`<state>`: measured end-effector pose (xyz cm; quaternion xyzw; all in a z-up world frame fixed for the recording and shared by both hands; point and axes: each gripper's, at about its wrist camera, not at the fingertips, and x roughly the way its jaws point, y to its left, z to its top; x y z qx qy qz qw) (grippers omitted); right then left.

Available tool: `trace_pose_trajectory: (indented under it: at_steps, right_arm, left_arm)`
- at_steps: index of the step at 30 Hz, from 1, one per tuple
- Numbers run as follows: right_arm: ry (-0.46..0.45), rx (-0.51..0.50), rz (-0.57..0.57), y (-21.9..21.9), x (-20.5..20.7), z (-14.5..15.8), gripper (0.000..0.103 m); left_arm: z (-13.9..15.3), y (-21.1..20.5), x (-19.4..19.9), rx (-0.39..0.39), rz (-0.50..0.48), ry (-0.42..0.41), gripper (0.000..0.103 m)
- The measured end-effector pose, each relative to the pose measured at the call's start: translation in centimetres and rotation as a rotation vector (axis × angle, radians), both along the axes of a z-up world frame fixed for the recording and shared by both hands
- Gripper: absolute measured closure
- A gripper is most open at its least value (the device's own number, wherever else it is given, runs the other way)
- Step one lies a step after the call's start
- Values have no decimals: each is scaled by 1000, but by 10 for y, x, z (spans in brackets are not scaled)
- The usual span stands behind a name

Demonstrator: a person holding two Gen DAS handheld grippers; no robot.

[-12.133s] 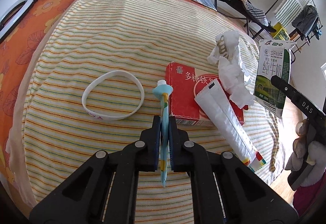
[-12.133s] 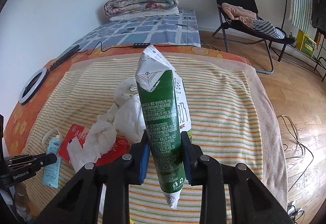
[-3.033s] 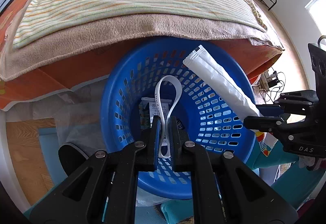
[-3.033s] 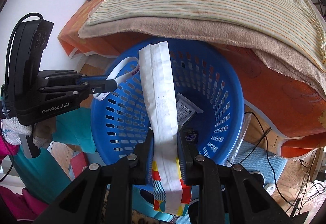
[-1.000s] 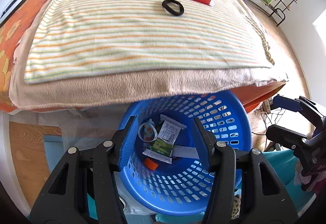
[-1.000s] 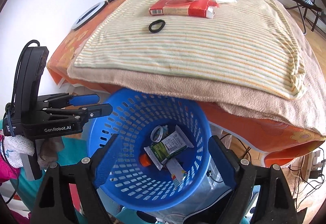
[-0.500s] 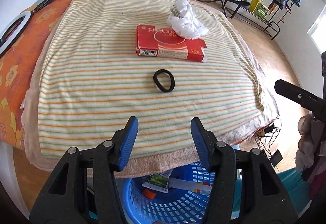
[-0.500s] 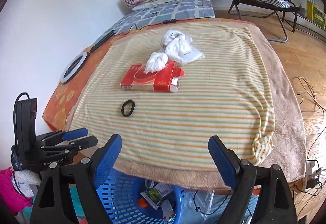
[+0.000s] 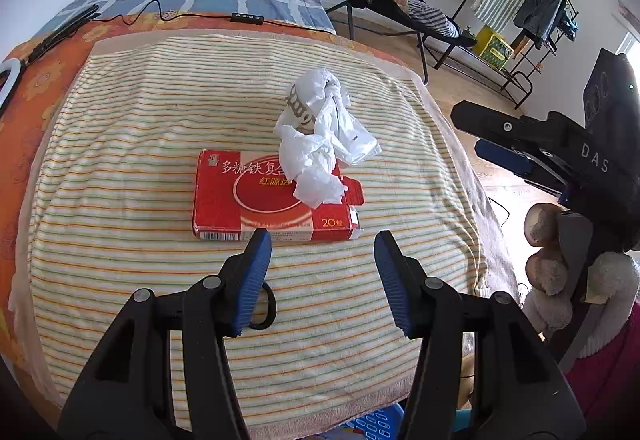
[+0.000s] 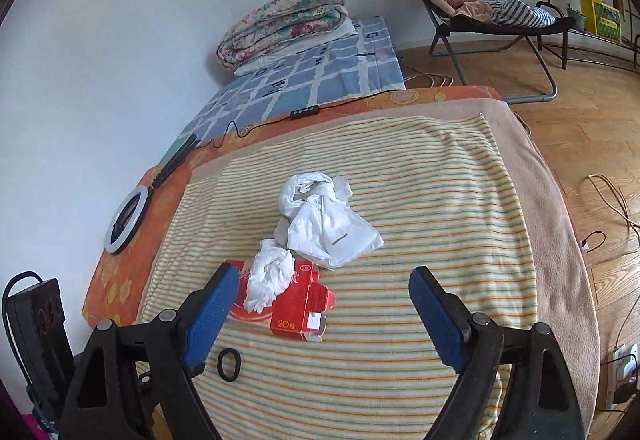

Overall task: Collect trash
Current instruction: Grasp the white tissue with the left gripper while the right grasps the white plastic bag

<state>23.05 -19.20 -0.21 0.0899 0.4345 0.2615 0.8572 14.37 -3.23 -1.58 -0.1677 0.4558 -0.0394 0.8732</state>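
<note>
- A ring light (image 10: 127,219) lies on the orange floral cover at the far left edge of the bed, its cable running back toward the blue checked sheet.
- The left gripper (image 9: 322,260) hovers over the near part of the striped towel (image 9: 140,120), jaws spread wide and holding nothing.
- A black hair tie (image 9: 267,306) rests flat on the towel, partly hidden behind the left gripper's left finger; in the right wrist view it shows whole (image 10: 229,364).
- The red medicine box (image 9: 248,200) lies flat mid-towel, just beyond the left gripper's fingertips, its right end flap open.
- Crumpled white tissue (image 9: 316,170) sits on the box's right end, touching a crumpled white plastic bag (image 9: 328,112) on the towel behind it.
- The right gripper (image 10: 322,306) hovers above the same pile, jaws wide apart and empty.
- A sliver of the blue basket (image 9: 376,426) shows below the towel's near edge.
- A black folding chair (image 10: 480,0) with clothes on it stands on the wooden floor at far right.
</note>
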Motion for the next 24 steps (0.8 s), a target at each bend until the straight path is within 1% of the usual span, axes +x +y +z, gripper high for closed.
trace_pose_trajectory:
  at_steps: [3,6,7,8,10,16,18,20,22,24]
  right_arm:
    - [18,22,-8,10,23,-5,15]
    - [27,28,-11,21,42,-12,14]
    - [30,29,-11,25,46,-15,13]
    - [34,28,-7,29,52,-19,8]
    - [39,26,-9,35,61,-26,4]
    - [79,16,3,53,84,-51,4]
    - [93,11,7,58,89,-59,4]
    - [107,6,15,63,93,-67,4]
    - [122,2,5,66,97,-75,4]
    - [143,10,-3,67,102,-83,4]
  left_arm:
    - [-6,0,21,-10,7,3,48]
    - [-17,3,39,-31,18,24,48]
    - [-22,4,43,-41,22,33,48]
    - [-26,7,48,-49,29,42,48]
    - [-35,14,54,-55,47,57,48]
    - [-50,21,64,-45,45,68,48]
    - [-53,20,66,-47,34,75,57]
    - [-55,19,67,-37,29,74,69]
    - [-56,17,68,-29,25,69,74]
    - [-56,16,69,-24,19,68,84]
